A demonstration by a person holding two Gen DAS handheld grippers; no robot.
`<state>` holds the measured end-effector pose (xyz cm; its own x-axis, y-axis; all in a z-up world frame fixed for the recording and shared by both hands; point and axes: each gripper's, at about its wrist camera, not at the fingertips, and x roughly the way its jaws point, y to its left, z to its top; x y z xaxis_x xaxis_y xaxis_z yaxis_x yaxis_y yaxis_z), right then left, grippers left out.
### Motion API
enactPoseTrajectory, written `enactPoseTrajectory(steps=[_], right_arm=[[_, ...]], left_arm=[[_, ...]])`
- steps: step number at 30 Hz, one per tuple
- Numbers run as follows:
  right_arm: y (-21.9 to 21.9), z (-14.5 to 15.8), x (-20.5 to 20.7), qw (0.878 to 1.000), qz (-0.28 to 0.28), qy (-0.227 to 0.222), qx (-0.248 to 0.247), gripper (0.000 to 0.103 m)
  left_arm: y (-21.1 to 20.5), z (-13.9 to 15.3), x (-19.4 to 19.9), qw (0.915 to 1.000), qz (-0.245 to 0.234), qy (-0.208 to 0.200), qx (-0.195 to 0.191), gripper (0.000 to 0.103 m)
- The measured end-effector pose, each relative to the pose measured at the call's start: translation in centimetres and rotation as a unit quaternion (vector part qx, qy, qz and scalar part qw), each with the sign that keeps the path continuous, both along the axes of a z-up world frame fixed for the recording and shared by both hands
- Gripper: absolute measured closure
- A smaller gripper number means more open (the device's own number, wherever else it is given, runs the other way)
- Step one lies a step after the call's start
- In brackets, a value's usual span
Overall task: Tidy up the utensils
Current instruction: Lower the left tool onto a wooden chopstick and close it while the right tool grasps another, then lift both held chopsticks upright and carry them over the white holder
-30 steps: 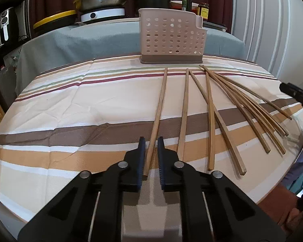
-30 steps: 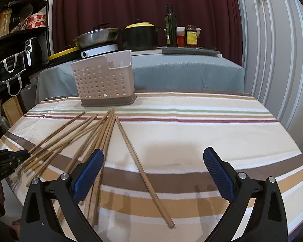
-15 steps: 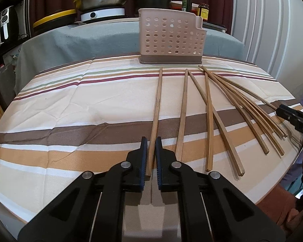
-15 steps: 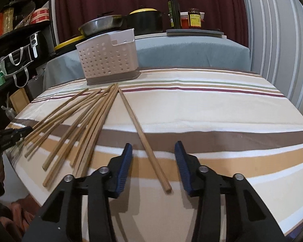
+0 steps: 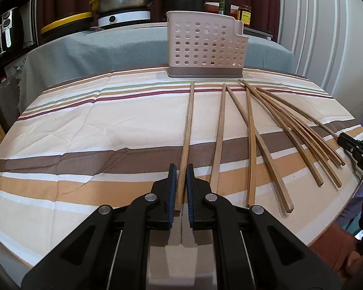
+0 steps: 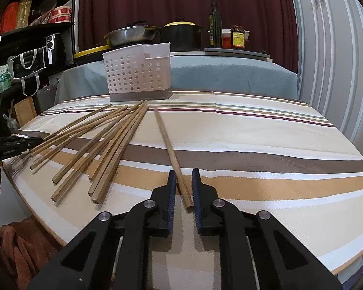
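Several long wooden chopsticks (image 5: 290,130) lie fanned on the striped tablecloth (image 5: 84,133), pointing at a perforated beige utensil basket (image 5: 205,46) at the far edge. My left gripper (image 5: 181,169) is shut on the near end of the leftmost chopstick (image 5: 188,120), which runs straight toward the basket. In the right wrist view my right gripper (image 6: 183,176) straddles the near end of the rightmost chopstick (image 6: 167,140). Its pads stand narrow, with a gap showing on the left side. The basket (image 6: 138,72) stands behind the fan (image 6: 104,145). Each gripper shows at the other view's edge (image 5: 355,145) (image 6: 14,145).
Behind the table a grey-covered counter (image 5: 109,46) carries pans, a black pot with a yellow lid, bottles and jars. Dark shelves with bags stand on the left (image 6: 31,48), white cabinet doors on the right (image 6: 331,48). The table's round edge runs close to both grippers.
My right gripper came down and forward to the rightmost chopstick's end, its fingers narrowing from wide apart. The left gripper tightened slightly and its chopstick swung straight toward the basket.
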<state>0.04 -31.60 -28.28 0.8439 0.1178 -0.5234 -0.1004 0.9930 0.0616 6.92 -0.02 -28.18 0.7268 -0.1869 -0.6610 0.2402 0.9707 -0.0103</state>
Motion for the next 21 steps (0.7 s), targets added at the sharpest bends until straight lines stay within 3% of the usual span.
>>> enactPoseTrajectory(steps=[3, 21], right_arm=[[0.3, 0.0, -0.1, 1.000, 0.003, -0.001, 0.002, 0.096], [1.1, 2.7, -1.0, 1.000, 0.003, -0.030, -0.004, 0.096]], left_arm=[[0.1, 0.0, 0.0, 1.0000, 0.000, 0.000, -0.001, 0.094], [0.6, 1.4, -0.9, 0.9996, 0.009, -0.024, -0.012, 0.096]])
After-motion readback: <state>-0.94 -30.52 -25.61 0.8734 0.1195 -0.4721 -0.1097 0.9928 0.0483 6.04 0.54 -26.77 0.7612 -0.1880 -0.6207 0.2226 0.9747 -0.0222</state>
